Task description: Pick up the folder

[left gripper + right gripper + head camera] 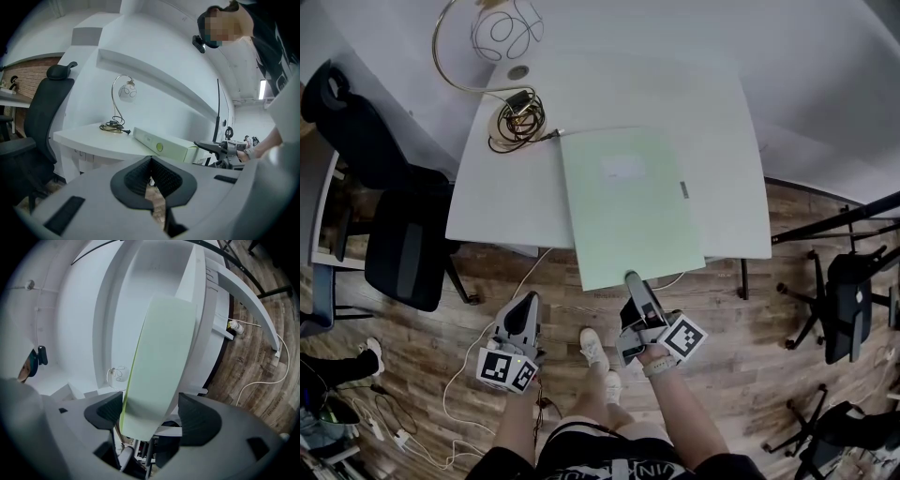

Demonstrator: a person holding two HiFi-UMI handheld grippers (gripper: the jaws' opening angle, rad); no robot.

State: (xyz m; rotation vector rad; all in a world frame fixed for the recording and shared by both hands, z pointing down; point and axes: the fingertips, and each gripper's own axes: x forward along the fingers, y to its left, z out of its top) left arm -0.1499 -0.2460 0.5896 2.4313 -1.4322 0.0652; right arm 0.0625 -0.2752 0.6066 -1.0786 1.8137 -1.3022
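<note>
A pale green folder (628,202) lies flat on the white table (516,197), and its near end sticks out over the table's front edge. My right gripper (631,279) stands open at that overhanging end. In the right gripper view the folder (161,362) reaches in between the jaws of the right gripper (152,411), with a clear gap on the right-hand side. My left gripper (524,302) hangs shut and empty below the table edge, left of the folder. In the left gripper view its pads (151,166) meet, and the folder (166,146) shows ahead.
A gold-stemmed globe lamp (506,33) and a coil of cable (516,117) sit at the table's far left. A black office chair (394,216) stands at the left and more chairs (844,300) at the right. The person's shoes (595,349) and a white cable (459,375) are on the wooden floor.
</note>
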